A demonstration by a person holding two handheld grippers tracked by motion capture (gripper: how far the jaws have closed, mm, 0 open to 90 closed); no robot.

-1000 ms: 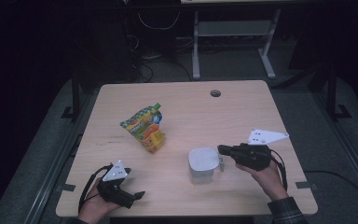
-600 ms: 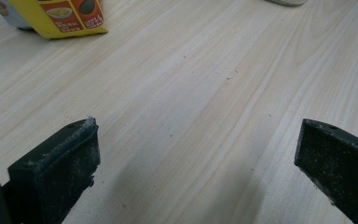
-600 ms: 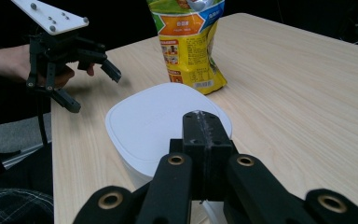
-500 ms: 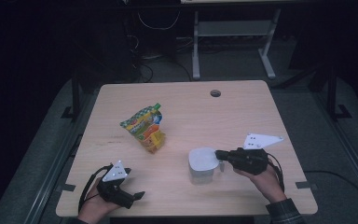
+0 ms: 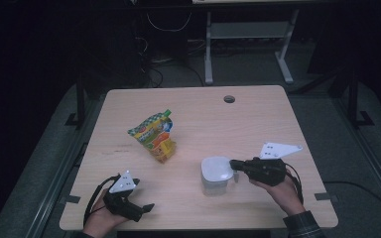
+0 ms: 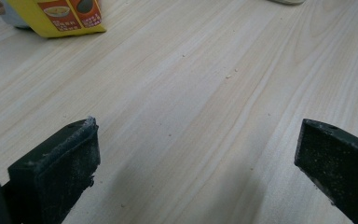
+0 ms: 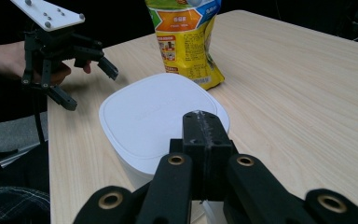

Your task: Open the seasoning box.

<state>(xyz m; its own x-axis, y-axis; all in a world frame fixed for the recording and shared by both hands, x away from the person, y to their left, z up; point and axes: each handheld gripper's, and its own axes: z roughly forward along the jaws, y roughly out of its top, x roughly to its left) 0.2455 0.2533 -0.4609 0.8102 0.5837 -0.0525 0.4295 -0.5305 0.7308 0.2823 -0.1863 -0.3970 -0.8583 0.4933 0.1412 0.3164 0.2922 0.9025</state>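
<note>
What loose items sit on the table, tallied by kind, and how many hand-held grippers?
White lidded container: 1
Snack bag: 1
Hand-held grippers: 2, left hand-held gripper and right hand-held gripper
Total: 4

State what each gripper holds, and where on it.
The right gripper has its jaws shut at the near rim of the white tub; whether they pinch it cannot be told. The left gripper holds nothing.

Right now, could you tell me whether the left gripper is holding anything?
No, the left gripper is open over bare table.
</note>
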